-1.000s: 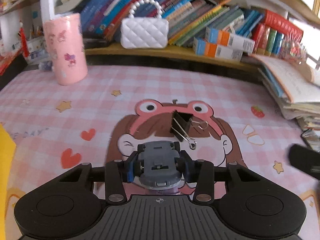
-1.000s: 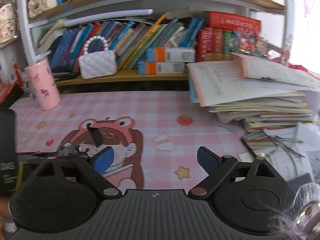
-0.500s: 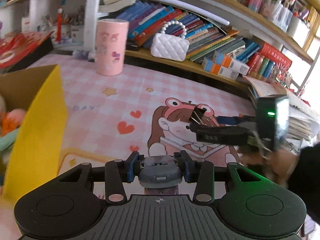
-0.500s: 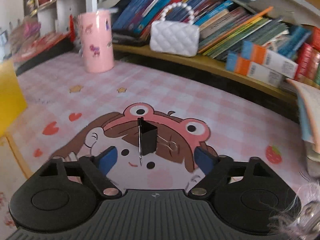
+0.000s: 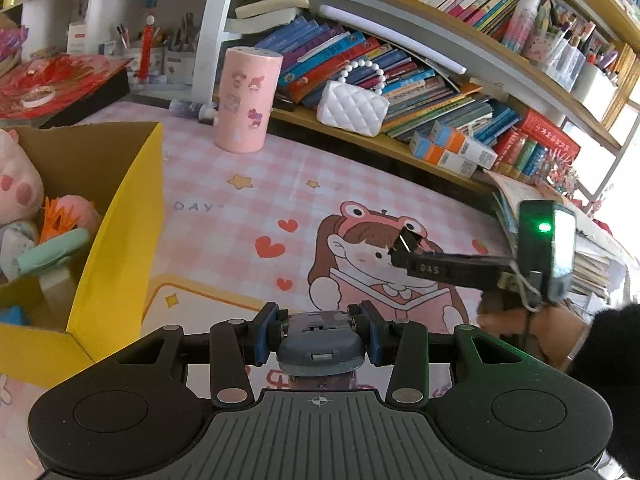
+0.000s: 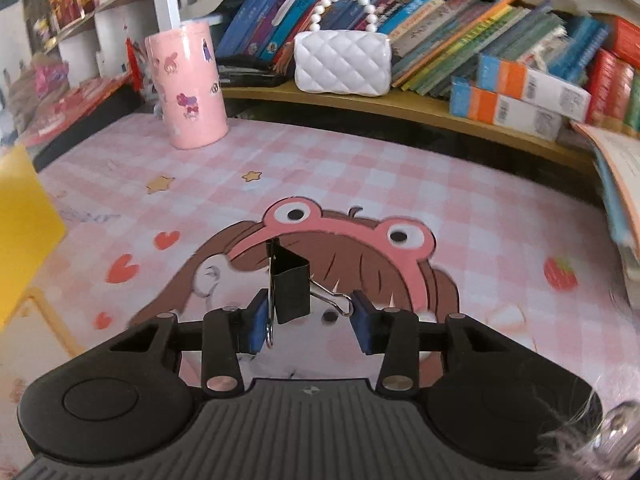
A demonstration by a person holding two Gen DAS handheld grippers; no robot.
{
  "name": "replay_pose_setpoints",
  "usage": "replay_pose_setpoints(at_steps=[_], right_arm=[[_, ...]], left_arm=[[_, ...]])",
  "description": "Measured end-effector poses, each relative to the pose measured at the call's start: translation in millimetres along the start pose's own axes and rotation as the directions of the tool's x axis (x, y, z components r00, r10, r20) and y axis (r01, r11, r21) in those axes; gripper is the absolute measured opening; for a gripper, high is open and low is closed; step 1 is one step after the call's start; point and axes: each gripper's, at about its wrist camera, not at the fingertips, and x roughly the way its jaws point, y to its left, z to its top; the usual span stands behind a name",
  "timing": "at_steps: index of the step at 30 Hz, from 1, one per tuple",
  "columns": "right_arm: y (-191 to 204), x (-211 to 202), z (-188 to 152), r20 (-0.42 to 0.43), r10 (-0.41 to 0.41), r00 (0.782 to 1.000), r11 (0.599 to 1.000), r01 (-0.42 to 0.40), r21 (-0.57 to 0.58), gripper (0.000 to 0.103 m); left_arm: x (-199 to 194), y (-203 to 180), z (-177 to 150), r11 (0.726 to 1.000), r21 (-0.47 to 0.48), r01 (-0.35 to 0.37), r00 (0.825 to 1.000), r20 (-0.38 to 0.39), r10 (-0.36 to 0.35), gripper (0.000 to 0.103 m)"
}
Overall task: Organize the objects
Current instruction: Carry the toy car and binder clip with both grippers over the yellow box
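On the pink checked desk mat (image 6: 360, 168), sorting is partly done: the yellow cardboard box (image 5: 120, 216) at the left edge already holds plush toys (image 5: 16, 184) and other small items. The left gripper (image 5: 320, 332), near the box but not yet over it, is clamped on a grey toy car (image 5: 320, 344); the car's release into the box is judged outstanding. The right gripper (image 6: 306, 322) has drawn its blue pads in on a black binder clip (image 6: 291, 288), which stands upright on the mat's frog-hat cartoon. The clip's body lies left of centre between the fingers, its upright wire handle against the left pad (image 6: 256, 326), its splayed handle touching the right. Lifting and boxing of the clip remain.
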Motion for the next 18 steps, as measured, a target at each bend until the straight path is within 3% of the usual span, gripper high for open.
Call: replay_pose_setpoints(at_steps=[3, 7, 9, 18], right_arm=[[8, -28, -9, -0.010, -0.002, 1.000, 0.997, 0.003, 0.071, 0.039], [22, -61, -20, -0.108, -0.016, 0.994, 0.987, 0.033, 0.160, 0.039], [33, -81, -29, -0.119, 0.002, 0.993, 0.979, 0.023, 0.202, 0.039], [113, -146, -70, -0.103, 0.013, 0.995, 0.979, 0.008, 0.203, 0.039]], left_arm=[[-6, 2, -5, 1.000, -0.001, 0.028, 1.000, 0.001, -0.028, 0.041], [-16, 8, -15, 0.998, -0.002, 0.062, 0.998, 0.000, -0.062, 0.041], [-21, 12, -20, 0.997, -0.004, 0.080, 0.997, -0.004, -0.080, 0.041], [-61, 50, -43, 0.994, -0.029, 0.110, 0.994, 0.018, -0.109, 0.041]])
